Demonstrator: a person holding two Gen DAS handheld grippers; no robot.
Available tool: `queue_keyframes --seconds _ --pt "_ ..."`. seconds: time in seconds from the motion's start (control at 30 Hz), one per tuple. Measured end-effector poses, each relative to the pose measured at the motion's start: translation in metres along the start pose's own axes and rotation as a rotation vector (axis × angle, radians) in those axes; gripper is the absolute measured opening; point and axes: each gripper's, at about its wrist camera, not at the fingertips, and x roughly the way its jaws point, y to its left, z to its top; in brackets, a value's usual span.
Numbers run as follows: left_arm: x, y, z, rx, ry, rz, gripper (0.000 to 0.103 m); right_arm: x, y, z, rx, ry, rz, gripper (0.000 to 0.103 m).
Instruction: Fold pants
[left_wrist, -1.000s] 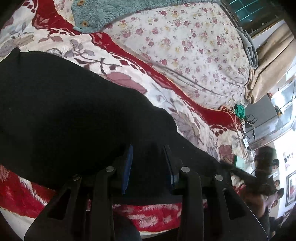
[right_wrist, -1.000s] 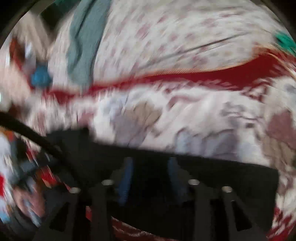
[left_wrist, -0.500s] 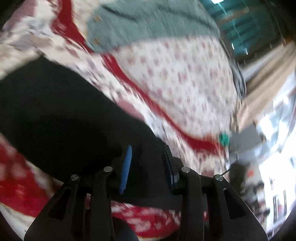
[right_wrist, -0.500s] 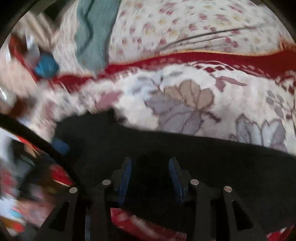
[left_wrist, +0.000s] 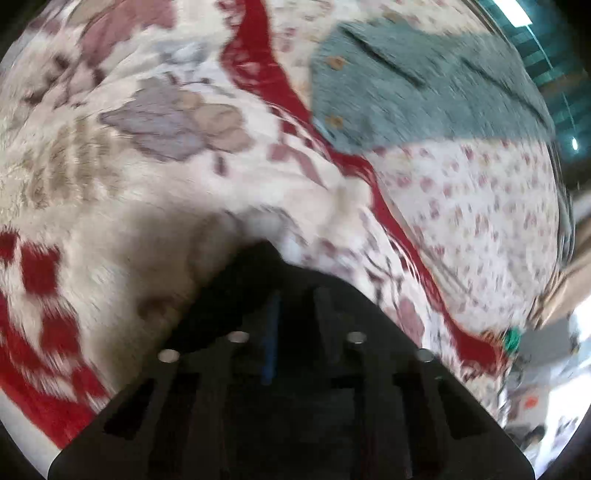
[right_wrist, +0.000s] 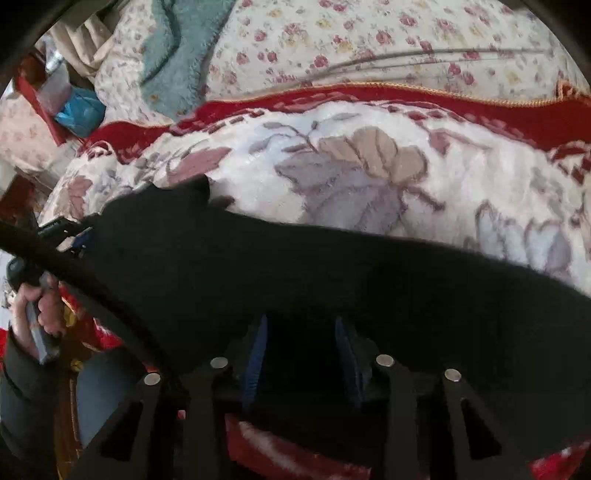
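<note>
Bare floral blanket (right_wrist: 369, 177) lies open beyond the black pants (right_wrist: 295, 273); farther back, a teal towel (left_wrist: 424, 85) and left-side clutter (right_wrist: 70, 107) block passage.

right gripper (right_wrist: 299, 354): jaws part-open astride black pants (right_wrist: 295, 273), just been closing | pants lie across floral blanket (right_wrist: 369, 177) | left hand (right_wrist: 40, 306) grips handle at far left
</note>
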Motion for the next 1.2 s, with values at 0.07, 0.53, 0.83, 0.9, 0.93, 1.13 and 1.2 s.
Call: queue_keyframes --seconds 0.07,0.53,0.83,0.9,0.93,1.13,1.2 --pt "-0.012 0.012 0.011 -0.023 -0.059 0.136 0.007 -0.001 -0.001 0.003 -0.002 -0.013 0.019 0.037" --pt "-0.011 -0.054 -0.034 0.281 0.007 0.072 0.044 0.007 0.013 -0.006 -0.121 -0.026 0.002 0.061" --pt "-0.015 -0.084 -0.033 0.523 -0.105 0.302 0.044 -0.007 -0.007 -0.003 -0.003 -0.032 0.172 0.061" --pt "-0.039 -0.092 -0.024 0.582 -0.212 0.334 0.044 -0.019 -0.013 -0.005 0.020 -0.080 0.263 0.058" --pt "-0.046 -0.094 -0.017 0.609 -0.272 0.362 0.044 -0.028 -0.015 -0.007 0.025 -0.122 0.290 0.058" --pt "-0.058 -0.063 0.031 0.702 -0.558 0.639 0.043 -0.071 -0.036 -0.014 0.160 -0.287 0.345 0.058" --pt "-0.057 -0.047 0.040 0.670 -0.563 0.672 0.041 -0.095 -0.040 -0.018 0.177 -0.335 0.378 0.058"
